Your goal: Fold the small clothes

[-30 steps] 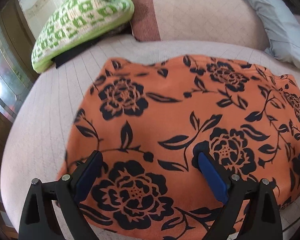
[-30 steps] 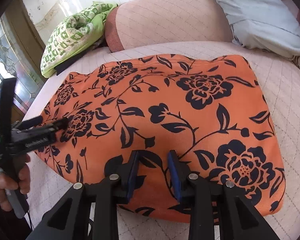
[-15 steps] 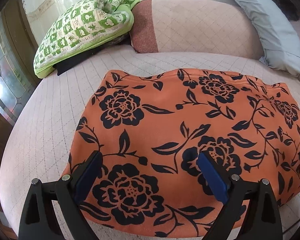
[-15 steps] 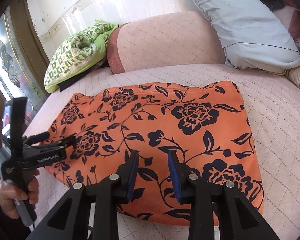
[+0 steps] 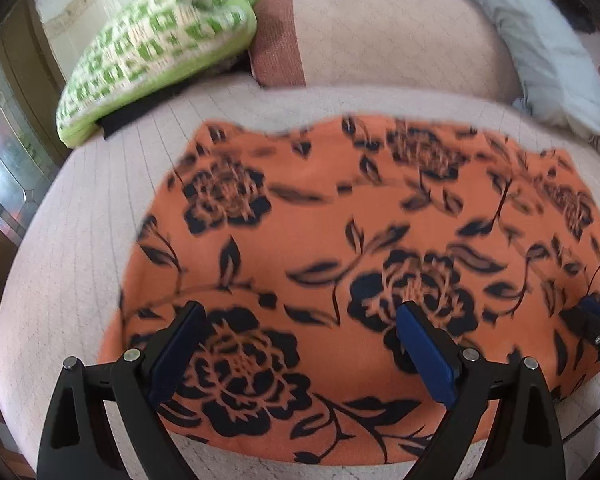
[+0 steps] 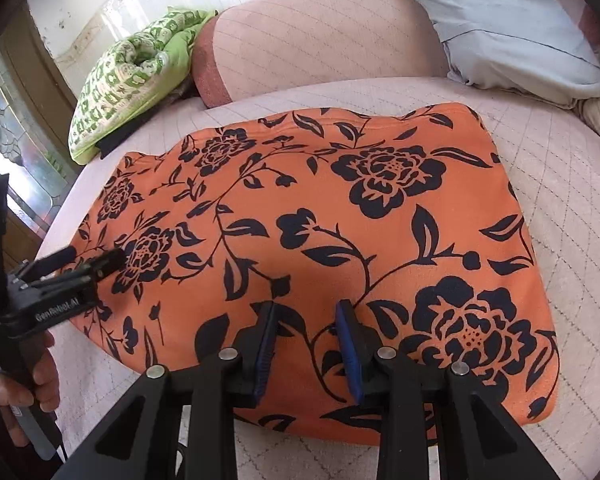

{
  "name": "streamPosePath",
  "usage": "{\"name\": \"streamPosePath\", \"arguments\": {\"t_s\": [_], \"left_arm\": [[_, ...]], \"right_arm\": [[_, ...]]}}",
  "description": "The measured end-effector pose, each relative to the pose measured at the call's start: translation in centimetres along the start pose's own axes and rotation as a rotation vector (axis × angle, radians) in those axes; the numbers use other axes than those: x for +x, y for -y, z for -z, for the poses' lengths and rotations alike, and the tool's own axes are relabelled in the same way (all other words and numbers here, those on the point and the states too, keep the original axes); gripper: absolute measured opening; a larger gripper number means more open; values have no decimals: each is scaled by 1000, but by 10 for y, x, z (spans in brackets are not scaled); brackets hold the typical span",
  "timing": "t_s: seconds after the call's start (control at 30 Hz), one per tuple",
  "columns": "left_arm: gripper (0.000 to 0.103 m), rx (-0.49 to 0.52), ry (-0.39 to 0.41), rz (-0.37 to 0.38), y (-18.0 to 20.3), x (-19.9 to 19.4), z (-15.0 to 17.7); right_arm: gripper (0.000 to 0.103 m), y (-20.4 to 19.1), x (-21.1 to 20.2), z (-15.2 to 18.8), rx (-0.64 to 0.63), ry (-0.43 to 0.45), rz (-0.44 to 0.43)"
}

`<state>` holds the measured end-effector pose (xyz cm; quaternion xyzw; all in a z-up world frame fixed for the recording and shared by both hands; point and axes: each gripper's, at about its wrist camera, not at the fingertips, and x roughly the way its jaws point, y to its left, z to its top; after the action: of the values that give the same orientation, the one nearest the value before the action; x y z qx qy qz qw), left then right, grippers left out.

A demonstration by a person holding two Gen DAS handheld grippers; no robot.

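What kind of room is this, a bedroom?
Probably a bedroom or sitting room at home: a quilted pink mattress with a matching bolster, a grey pillow, and a folded green patterned blanket.

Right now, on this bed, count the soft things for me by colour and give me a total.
Orange with black flowers: 1, the folded garment
Green and white check: 1, the bundled blanket
Pale blue-grey: 1, the pillow
Pink quilted: 1, the bolster
Black: 1, a cloth under the blanket, kind unclear
Total: 5
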<state>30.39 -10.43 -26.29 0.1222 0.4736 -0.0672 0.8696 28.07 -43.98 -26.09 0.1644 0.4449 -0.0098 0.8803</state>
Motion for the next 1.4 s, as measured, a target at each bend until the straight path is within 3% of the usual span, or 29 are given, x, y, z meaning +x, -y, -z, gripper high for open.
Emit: {"name": "streamPosePath", "arguments": {"t_s": [0.17,0.33,0.57,0.67,0.73,0.8,0.97,1.07,1.17,1.3,1.4], "left_arm": [[96,-37,-30,28,-7,0,4],[96,-91,-6,46,-24,-18,11],[96,-179,-31,-54,-72,-14,23],[96,-242,-68,-84,-99,1,25],[99,-291,-90,-58,-111,10,27],[100,-339,-107,-16,-117,17,30],[99,-326,-95,-41,-116,3,31],[99,-315,-22,-64,-114,-15,30],[99,-292,2,-68,-112,-24,29],[99,-259,-74,-137,-115,-6,32],[99,-292,-108,-99,-124,6,35]], "right_arm": [[34,0,2,-1,-5,-3,4],[34,3,-15,2,25,43,-8],[33,29,-43,7,114,109,78],[33,45,-40,10,164,78,112],[34,56,-29,11,205,18,112],[34,58,-25,11,215,14,100],[34,46,-29,8,194,29,140],[34,37,-36,5,171,71,117],[34,21,-39,4,142,102,61],[34,-17,-34,5,32,104,6],[34,-43,-18,10,-45,46,-13]]}}
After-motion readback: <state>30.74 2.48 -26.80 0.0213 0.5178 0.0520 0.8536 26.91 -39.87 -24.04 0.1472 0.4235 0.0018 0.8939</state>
